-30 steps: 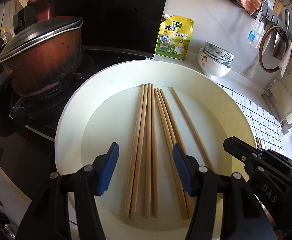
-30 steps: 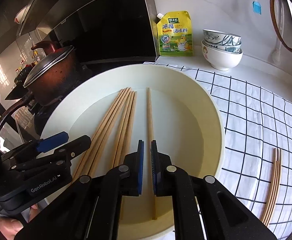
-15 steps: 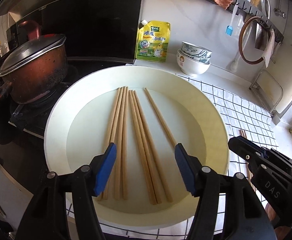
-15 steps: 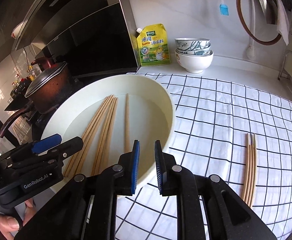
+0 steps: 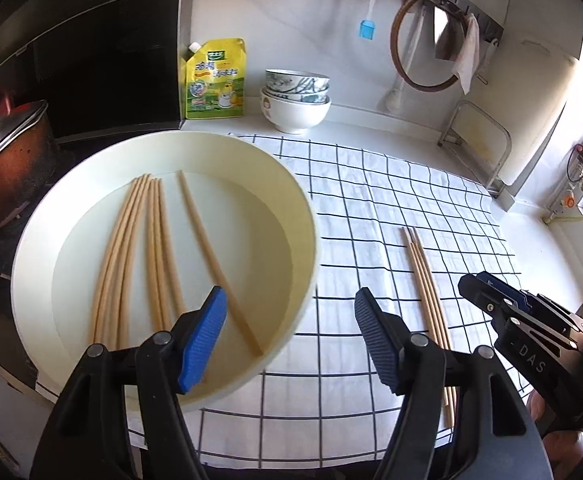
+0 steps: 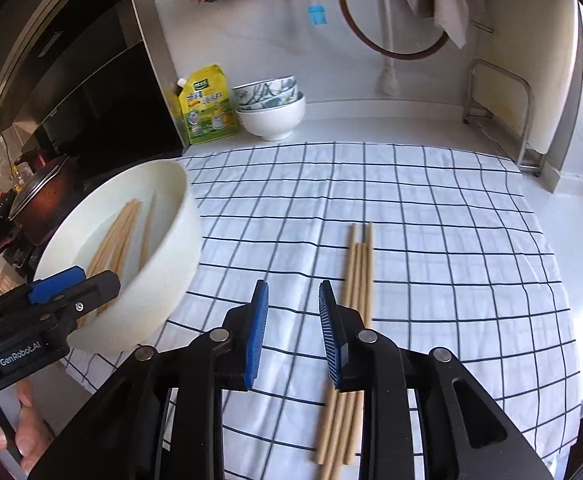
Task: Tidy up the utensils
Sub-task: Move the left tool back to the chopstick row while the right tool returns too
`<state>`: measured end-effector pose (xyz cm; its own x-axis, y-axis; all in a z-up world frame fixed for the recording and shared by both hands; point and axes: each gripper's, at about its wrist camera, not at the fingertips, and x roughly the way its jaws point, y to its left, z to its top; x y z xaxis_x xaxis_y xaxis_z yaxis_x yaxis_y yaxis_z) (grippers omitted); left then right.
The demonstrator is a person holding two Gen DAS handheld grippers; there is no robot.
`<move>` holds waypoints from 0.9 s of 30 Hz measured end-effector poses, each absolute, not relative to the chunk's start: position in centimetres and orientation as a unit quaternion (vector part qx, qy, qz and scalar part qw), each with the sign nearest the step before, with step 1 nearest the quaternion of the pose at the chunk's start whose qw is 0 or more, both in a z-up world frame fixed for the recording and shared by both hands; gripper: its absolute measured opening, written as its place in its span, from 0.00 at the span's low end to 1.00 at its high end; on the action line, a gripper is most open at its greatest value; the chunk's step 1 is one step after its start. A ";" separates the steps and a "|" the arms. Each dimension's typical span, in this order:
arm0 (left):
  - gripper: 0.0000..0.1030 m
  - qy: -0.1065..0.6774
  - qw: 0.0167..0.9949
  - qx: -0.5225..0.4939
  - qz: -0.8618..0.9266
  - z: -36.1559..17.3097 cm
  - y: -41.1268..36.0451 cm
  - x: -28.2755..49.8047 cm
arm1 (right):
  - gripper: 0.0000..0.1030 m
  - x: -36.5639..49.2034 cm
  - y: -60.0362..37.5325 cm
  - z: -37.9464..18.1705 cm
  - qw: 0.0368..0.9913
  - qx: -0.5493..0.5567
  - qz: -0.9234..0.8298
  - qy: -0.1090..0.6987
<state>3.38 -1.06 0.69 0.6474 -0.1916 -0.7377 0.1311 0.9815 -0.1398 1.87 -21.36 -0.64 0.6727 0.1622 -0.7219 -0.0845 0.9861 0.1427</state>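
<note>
Kitchen desk (image 6: 563, 232), white, spread with a black-checked white cloth (image 6: 431, 208). On the cloth: a bundle of wooden chopsticks (image 6: 357, 280), laid side by side, tips roughly aligned, well apart from the basin. At the cloth's left edge: a large cream basin (image 5: 303, 216), holding the remaining chopsticks (image 5: 147, 248) flat on its bottom, one group of several at left, a few beside it, and a single stick lying apart at an angle. Left gripper (image 5: 287, 336): blue-padded fingers spread wide and opening, nothing between them, poised over the basin's near rim and the cloth. Right gripper (image 6: 293, 332): fingers parted a little and opening, empty, hovering just left of the near end of the bundle on the cloth, not touching. Behind: yellow seasoning pouch (image 5: 216, 80), stacked bowls (image 5: 296, 100), lidded pot (image 5: 5, 160) on the stove, blue silicone brush (image 6: 317, 12) hanging on the wall rail. Step in hand, as judged: transfer of chopsticks from basin to cloth, partway done, both hands free between loads. Next move, as judged: return to the basin, fingers lowered flat astride one or two sticks, closed near mid-length, then lift and lay parallel against the bundle.
</note>
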 end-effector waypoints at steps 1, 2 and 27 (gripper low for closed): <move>0.63 0.411 0.906 -0.033 -0.094 0.7 -1.8 3.2 | 0.25 1.7 -22.1 -0.8 0.913 0.049 0.062 0.399; 0.64 0.412 0.905 -0.030 -0.099 0.6 -2.4 3.1 | 0.25 1.6 -22.7 -1.0 0.913 0.050 0.058 0.401; 0.77 0.448 0.888 -0.011 -0.103 -3.5 -8.0 3.2 | 0.41 2.0 -25.1 -7.3 0.888 0.002 0.048 0.458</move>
<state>3.19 -7.97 -3.47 0.5768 -0.1928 -0.7938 0.1731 0.9785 -0.1119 2.05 -25.12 -7.30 0.5756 0.0876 -0.8130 -0.0843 0.9953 0.0475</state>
